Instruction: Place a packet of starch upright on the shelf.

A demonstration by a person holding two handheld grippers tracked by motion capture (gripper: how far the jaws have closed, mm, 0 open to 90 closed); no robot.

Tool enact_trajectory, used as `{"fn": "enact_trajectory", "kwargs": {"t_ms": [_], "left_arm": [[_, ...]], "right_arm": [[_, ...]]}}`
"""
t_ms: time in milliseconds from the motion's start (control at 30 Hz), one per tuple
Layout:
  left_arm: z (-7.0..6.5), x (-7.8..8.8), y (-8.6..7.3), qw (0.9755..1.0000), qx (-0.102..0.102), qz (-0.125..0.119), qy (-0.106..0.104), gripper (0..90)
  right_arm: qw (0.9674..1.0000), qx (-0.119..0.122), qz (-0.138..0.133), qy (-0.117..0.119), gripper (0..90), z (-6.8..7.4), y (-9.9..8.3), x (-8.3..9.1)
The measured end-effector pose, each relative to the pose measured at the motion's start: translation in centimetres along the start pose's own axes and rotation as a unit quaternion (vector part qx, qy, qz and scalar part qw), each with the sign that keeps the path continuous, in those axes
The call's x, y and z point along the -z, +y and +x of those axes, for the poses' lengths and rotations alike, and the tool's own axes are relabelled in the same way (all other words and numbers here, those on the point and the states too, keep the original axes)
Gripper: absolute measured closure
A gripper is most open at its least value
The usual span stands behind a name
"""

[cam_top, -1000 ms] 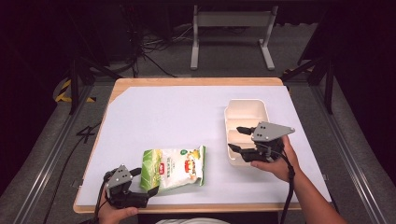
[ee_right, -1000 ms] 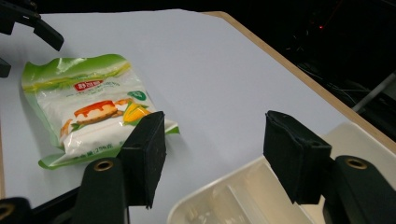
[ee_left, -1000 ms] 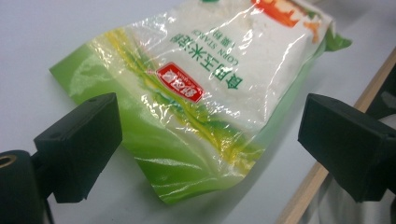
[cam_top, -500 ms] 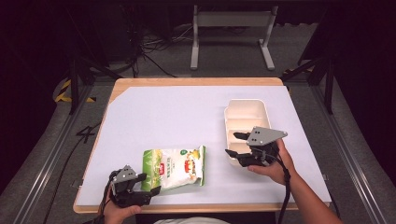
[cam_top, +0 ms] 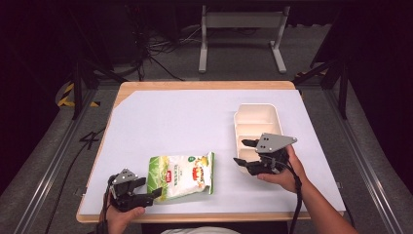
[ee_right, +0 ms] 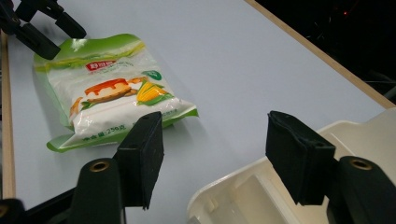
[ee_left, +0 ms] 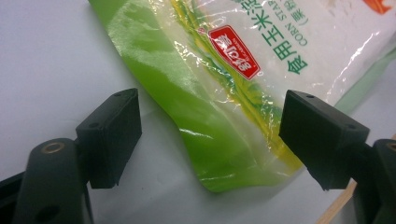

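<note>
A green and white bag of corn starch point(cam_top: 182, 173) lies flat near the table's front edge, also seen as the bag point(ee_right: 112, 93). My left gripper point(cam_top: 150, 189) sits at the bag's left end. Its jaws have just been opening a little, and they straddle the bag's green corner point(ee_left: 224, 116) without pressing on it. A cream divided tray point(cam_top: 238, 122) stands at the right. Over the near left corner of the tray point(ee_right: 261, 186) my right gripper point(cam_top: 241, 152) hovers open and holds nothing, pointing toward the bag.
A white sheet point(cam_top: 185, 122) covers the wooden table, and its front edge point(cam_top: 204, 218) runs just behind my left hand. Beyond the far edge the dark floor holds cables and a metal stand point(cam_top: 241, 34).
My right gripper has drifted slightly toward the table's front edge. The left gripper stays at the bag's corner. Bag and tray lie as before.
</note>
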State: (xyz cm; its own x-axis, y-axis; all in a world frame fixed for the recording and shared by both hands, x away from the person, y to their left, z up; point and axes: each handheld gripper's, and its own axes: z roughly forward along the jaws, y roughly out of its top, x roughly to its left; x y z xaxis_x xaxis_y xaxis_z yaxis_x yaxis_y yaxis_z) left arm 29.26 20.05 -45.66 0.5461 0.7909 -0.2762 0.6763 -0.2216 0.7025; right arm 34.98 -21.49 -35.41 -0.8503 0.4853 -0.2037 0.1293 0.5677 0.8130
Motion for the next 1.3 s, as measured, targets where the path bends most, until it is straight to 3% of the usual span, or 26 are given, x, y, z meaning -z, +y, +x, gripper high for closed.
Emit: {"fn": "enact_trajectory", "kwargs": {"t_ms": [167, 267, 333, 400, 500, 533, 667, 800, 900, 1000, 1100, 1167, 1300], "left_arm": [[-0.1, -0.3, 0.0, 0.9999, -0.002, -0.003, -0.017, 20.2], [0.0, -0.4, 0.1, 0.9997, 0.01, -0.01, -0.022, 24.0], [-0.1, -0.7, 0.3, 0.9996, 0.008, -0.009, -0.026, 32.0], [-0.2, -0.8, 0.4, 0.9999, -0.004, -0.008, -0.007, 40.1], [0.3, -0.7, 0.3, 0.9999, 0.009, -0.012, 0.0, 61.8], [0.7, -0.7, 0.3, 0.9998, 0.013, -0.011, -0.004, 70.9], [0.7, -0.8, 0.4, 0.9998, 0.005, -0.006, -0.018, 86.9], [0.7, -0.5, 1.0, 0.9996, -0.017, -0.015, -0.019, 90.0], [0.8, -0.2, 2.3, 0.9979, -0.039, -0.047, -0.022, 90.0], [0.3, 0.0, 4.3, 0.9944, -0.073, -0.071, -0.025, 90.0], [-0.6, 0.2, 6.7, 0.988, -0.117, -0.098, -0.025, 90.0], [-1.3, 0.4, 8.2, 0.9818, -0.144, -0.119, -0.033, 90.0], [-3.6, 0.6, 10.7, 0.9682, -0.203, -0.138, -0.051, 90.0]], "right_arm": [[0.9999, 0.002, 0.001, 0.01, 36.5, 0.2, 0.0, -0.2], [0.9999, -0.001, 0.002, 0.015, 36.6, 0.3, 0.1, -0.5], [0.9998, -0.001, 0.002, 0.02, 36.7, 0.3, 0.1, -0.6], [0.9998, 0.001, 0.005, 0.021, 36.7, 0.5, 0.1, -0.8], [0.9997, 0.003, 0.005, 0.025, 36.7, 0.6, 0.2, -0.9], [0.9996, 0.003, 0.005, 0.027, 36.7, 0.6, 0.2, -1.0], [0.9995, 0.004, 0.008, 0.03, 36.7, 0.8, 0.2, -1.2], [0.9995, 0.005, 0.009, 0.031, 36.9, 1.0, 0.2, -1.3], [0.9995, 0.005, 0.009, 0.029, 37.0, 0.9, 0.3, -1.3], [0.9996, 0.003, 0.006, 0.027, 37.1, 0.9, 0.3, -1.3], [0.9996, 0.004, 0.005, 0.027, 37.2, 0.8, 0.4, -1.3], [0.9997, 0.002, 0.004, 0.025, 37.2, 0.7, 0.4, -1.3], [0.9998, 0.003, 0.003, 0.02, 37.3, 0.4, 0.5, -1.1]]}}
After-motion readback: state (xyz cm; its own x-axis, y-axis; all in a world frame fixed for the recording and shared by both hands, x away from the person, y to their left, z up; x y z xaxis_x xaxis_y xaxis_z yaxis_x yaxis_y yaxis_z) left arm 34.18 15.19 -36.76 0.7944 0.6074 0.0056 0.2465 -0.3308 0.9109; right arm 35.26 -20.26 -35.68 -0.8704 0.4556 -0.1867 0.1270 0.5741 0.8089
